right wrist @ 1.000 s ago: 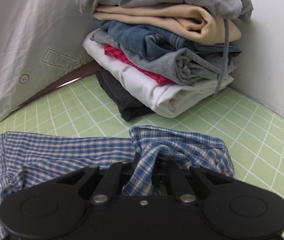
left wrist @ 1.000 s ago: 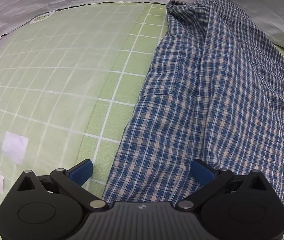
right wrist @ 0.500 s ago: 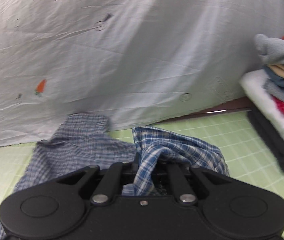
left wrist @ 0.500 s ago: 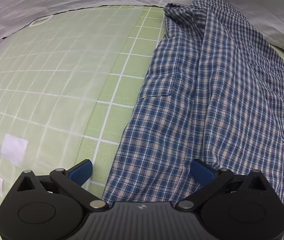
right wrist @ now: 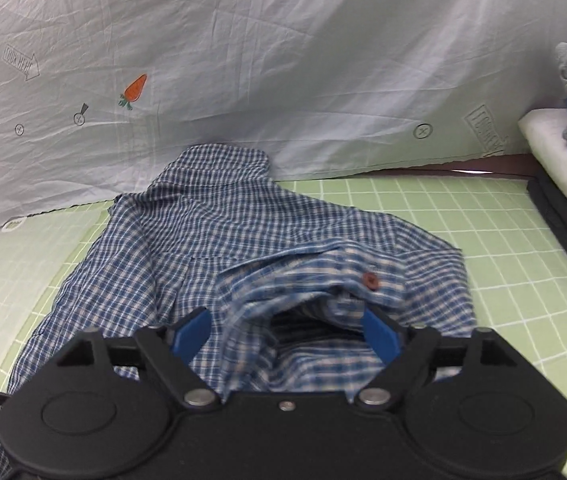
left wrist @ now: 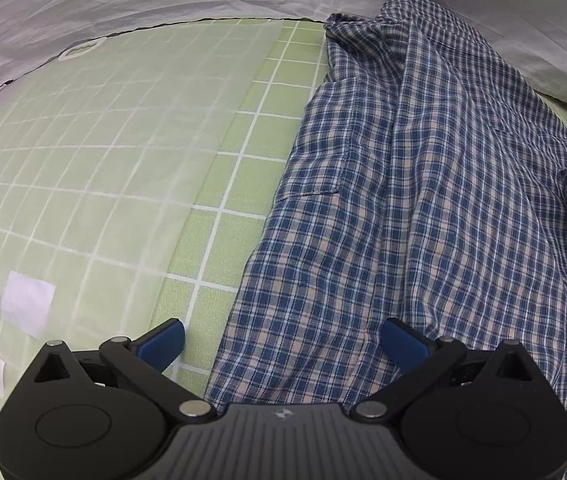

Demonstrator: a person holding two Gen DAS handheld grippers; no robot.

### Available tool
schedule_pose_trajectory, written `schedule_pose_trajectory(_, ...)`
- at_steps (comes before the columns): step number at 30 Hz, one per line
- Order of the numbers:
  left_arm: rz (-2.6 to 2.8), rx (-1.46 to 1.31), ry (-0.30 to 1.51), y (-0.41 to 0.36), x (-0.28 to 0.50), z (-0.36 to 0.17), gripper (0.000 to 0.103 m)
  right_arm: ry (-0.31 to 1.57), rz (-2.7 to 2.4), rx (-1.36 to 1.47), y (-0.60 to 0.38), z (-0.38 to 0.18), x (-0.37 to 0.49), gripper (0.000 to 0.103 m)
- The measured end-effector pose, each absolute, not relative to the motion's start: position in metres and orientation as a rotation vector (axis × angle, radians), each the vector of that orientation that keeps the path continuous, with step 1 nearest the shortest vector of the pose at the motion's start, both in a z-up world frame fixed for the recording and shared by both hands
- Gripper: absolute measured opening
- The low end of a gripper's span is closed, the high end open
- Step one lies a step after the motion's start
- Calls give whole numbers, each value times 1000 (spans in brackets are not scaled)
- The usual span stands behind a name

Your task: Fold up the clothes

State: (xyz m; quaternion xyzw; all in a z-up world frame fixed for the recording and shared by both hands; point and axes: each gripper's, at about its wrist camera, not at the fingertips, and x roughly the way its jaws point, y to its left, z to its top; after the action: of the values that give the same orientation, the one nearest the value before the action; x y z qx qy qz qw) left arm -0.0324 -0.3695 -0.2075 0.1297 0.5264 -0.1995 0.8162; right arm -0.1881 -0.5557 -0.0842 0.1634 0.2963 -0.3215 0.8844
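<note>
Since the right gripper (right wrist: 283,330) has its blue fingers (right wrist: 190,334) spread wide around the bunched sleeve cuff (right wrist: 335,276) instead of pinching it, this looks like the point where a sleeve is getting laid across the body of the plaid button-up shirt (left wrist: 423,200). My read only, though: it could just as well be lining up for a grab.

If it's a lay-down, the trick is getting the cuff flat on the shirt front, not leaving it humped up like it is between the fingers now. Smooth the cloth toward the collar (right wrist: 219,164), which sits straight ahead of the fingertips, and keep the sleeve edge parallel to the shirt's side. The fabric looks thin and floppy, so I'd guess it wrinkles easily if dragged.

The left gripper (left wrist: 283,340) is wide open too, holding nothing. Its left finger (left wrist: 163,340) hovers over the green grid mat (left wrist: 259,80), and its right one is over the lower shirt cloth, so the shirt's side edge runs right between them. Can't tell if either pad actually touches fabric.

The shirt lies spread on the mat, placket up. Off to the right of the right gripper's fingers is a stack of folded clothes (right wrist: 563,184).
</note>
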Motion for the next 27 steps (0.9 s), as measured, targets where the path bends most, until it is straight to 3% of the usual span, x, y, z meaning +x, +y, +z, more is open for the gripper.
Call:
schedule_pose_trajectory(6, -410, 280, 1151, -371, -31, -204, 103, 613, -800, 428, -564, -90, -245, 94)
schedule_pose_trajectory(10, -416, 328, 1053, -381, -40, -182, 103, 638, -931, 467, -575, -99, -272, 100)
schedule_pose_trajectory(17, -594, 396, 851, -426, -64, -137, 103, 643, -1111, 511, -604, -110, -306, 101)
schedule_pose_trajectory(27, -930, 610, 806, -525, -119, -152, 103, 668, -1198, 523, -619, -121, -328, 102)
